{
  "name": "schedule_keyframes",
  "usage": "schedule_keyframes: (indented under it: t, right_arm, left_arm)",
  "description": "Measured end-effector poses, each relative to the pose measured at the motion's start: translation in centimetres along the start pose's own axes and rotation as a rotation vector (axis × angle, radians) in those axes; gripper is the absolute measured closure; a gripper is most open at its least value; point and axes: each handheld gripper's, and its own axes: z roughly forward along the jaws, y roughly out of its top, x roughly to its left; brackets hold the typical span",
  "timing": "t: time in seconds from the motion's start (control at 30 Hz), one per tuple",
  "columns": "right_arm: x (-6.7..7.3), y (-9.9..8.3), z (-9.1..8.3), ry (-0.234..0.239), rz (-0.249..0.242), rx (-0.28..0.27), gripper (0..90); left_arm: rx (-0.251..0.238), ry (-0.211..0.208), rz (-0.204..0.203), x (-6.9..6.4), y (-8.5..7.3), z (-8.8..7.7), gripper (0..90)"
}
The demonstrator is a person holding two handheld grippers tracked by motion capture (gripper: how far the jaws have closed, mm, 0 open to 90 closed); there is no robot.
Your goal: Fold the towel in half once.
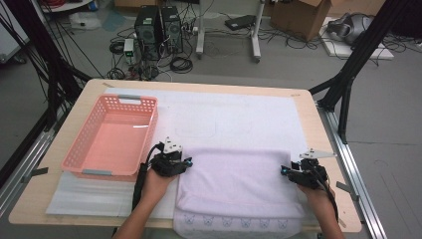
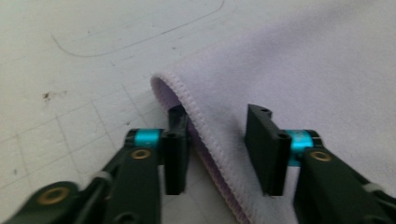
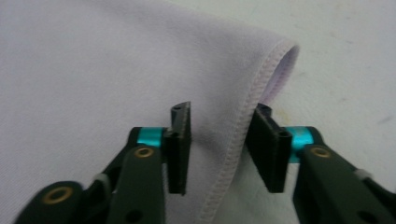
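Note:
A lavender towel (image 1: 234,179) lies folded on the near middle of the table, its front end hanging over the edge. My left gripper (image 1: 187,162) sits at the towel's far left corner, my right gripper (image 1: 284,171) at its far right corner. In the left gripper view the gripper (image 2: 219,149) is open, and the towel's (image 2: 317,70) stitched, folded hem runs between the jaws. In the right gripper view the gripper (image 3: 223,147) is likewise open astride the hem of the towel (image 3: 93,60). Neither pair of jaws presses the cloth.
An empty pink plastic basket (image 1: 148,144) stands at the left on a white mat (image 1: 224,114) that covers most of the wooden table (image 1: 318,129). Black frame posts flank the table. Computers, cables and boxes lie on the floor beyond.

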Motion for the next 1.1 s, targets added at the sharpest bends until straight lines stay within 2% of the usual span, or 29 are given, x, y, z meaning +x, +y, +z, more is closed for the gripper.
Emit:
schedule_keyframes:
  t: [0.03,0.07,0.1,0.2,0.27,0.3,0.37,0.4,0.43,0.47,0.5,0.53,0.63,0.67,0.7,0.87,0.93,1.03,1.1]
  right_arm:
    - [0.0,0.0,0.0,0.000,0.000,0.000,68.6]
    - [0.1,0.1,0.0,0.013,-0.002,0.009,75.1]
    - [0.1,0.2,0.0,0.036,0.001,0.013,80.8]
    - [-0.4,0.0,0.1,0.080,0.063,0.004,84.4]
    - [-0.9,-0.6,0.0,0.110,0.104,-0.030,85.2]
    - [-0.9,-0.7,0.0,0.107,0.105,-0.044,85.5]
    - [-0.8,-0.6,-0.2,0.070,0.068,-0.057,85.7]
    - [-1.1,-0.3,-0.4,0.059,0.055,-0.091,85.8]
    - [-1.1,-0.3,-0.4,0.059,0.055,-0.091,85.8]
    - [-1.5,0.3,-0.7,0.056,0.053,-0.126,85.8]
    - [-1.5,0.3,-0.7,0.056,0.053,-0.126,85.8]
    - [-2.0,1.2,-0.9,0.044,0.045,-0.154,85.8]
    - [-2.6,2.1,-0.9,0.039,0.051,-0.180,85.8]
    - [-3.3,3.2,-0.7,0.030,0.048,-0.205,85.7]
    - [-3.3,3.2,-0.7,0.030,0.048,-0.205,85.7]
    - [-4.8,5.8,0.4,0.000,0.034,-0.215,85.7]
    - [-5.3,6.7,0.9,-0.007,0.035,-0.219,85.6]
    - [-5.9,7.8,1.6,-0.018,0.036,-0.226,85.6]
    - [-6.2,8.4,1.9,-0.028,0.040,-0.229,85.6]
  left_arm:
    - [-0.003,-0.022,-0.008,-0.1,0.0,0.1,71.4]
    - [0.004,-0.034,-0.005,-0.2,0.0,0.1,79.0]
    - [0.003,-0.028,-0.006,-0.3,0.0,0.1,82.5]
    - [-0.004,-0.061,-0.091,0.2,-0.1,0.1,83.9]
    - [-0.006,-0.057,-0.106,0.2,0.0,0.1,84.3]
    - [-0.023,-0.053,-0.121,0.2,0.0,0.0,84.6]
    - [-0.074,-0.045,-0.137,0.5,0.5,-0.3,84.9]
    - [-0.113,-0.047,-0.150,0.6,0.8,-0.5,85.0]
    - [-0.113,-0.048,-0.147,0.8,1.3,-0.5,85.0]
    - [-0.108,-0.042,-0.130,1.0,1.9,-0.5,85.0]
    - [-0.114,-0.041,-0.126,1.2,2.5,-0.5,85.0]
    - [-0.129,-0.041,-0.133,1.5,3.1,-0.4,84.9]
    - [-0.163,-0.038,-0.144,2.5,4.9,-0.1,84.9]
    - [-0.184,-0.036,-0.142,2.8,5.3,0.1,84.9]
    - [-0.183,-0.032,-0.137,3.1,5.8,0.4,84.9]
    - [-0.179,-0.018,-0.131,4.5,7.3,2.1,84.8]
    - [-0.207,-0.017,-0.156,5.1,7.5,2.6,84.8]
    - [-0.204,-0.013,-0.170,5.8,8.1,3.4,84.7]
    - [-0.211,-0.009,-0.164,6.1,8.7,3.7,84.7]
